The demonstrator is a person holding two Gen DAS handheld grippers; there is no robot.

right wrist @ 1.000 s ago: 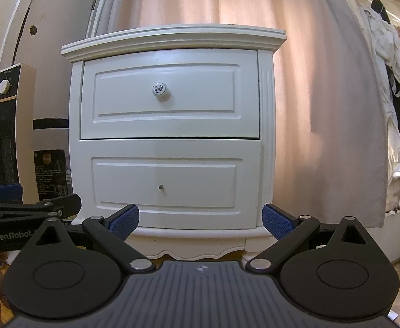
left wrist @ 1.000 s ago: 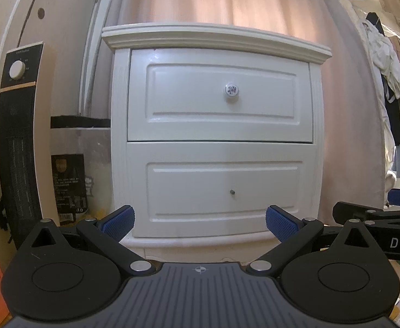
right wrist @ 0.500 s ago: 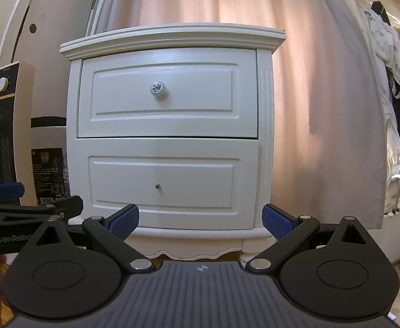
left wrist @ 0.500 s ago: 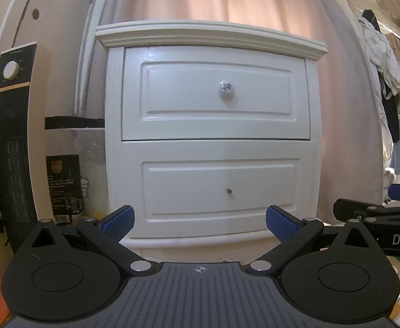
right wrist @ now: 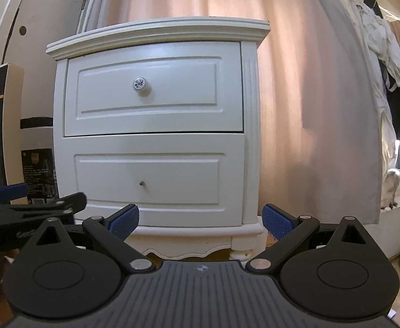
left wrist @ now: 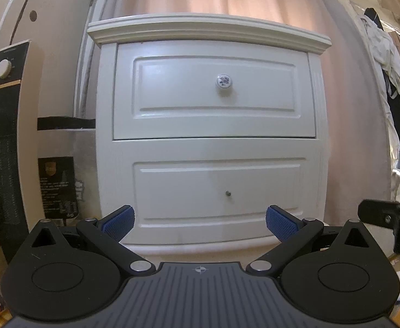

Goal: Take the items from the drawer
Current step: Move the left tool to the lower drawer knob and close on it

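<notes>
On my far left stands a tall heater [left wrist: 4, 142] with a white dial, just beside the white nightstand [left wrist: 208, 134]. My left gripper [left wrist: 200, 222] hangs before the lower drawer [left wrist: 213, 188], its blue pads spread wide and holding nothing. Both drawers are closed; the top drawer [right wrist: 153, 90] carries a patterned knob [right wrist: 139, 83], the lower one only a small stud. My right gripper [right wrist: 201, 220] is likewise wide apart, empty, near the nightstand's lower right corner. Clothes [right wrist: 391, 63] hang on the far right.

nightstand [left wrist: 210, 147]: you are facing glossy white painted wood
knob [left wrist: 223, 81]: looking glazed ceramic, smooth
curtain [right wrist: 309, 82]: hanging as matt pink cloth
finger pads [left wrist: 119, 222]: showing rough blue rubber
</notes>
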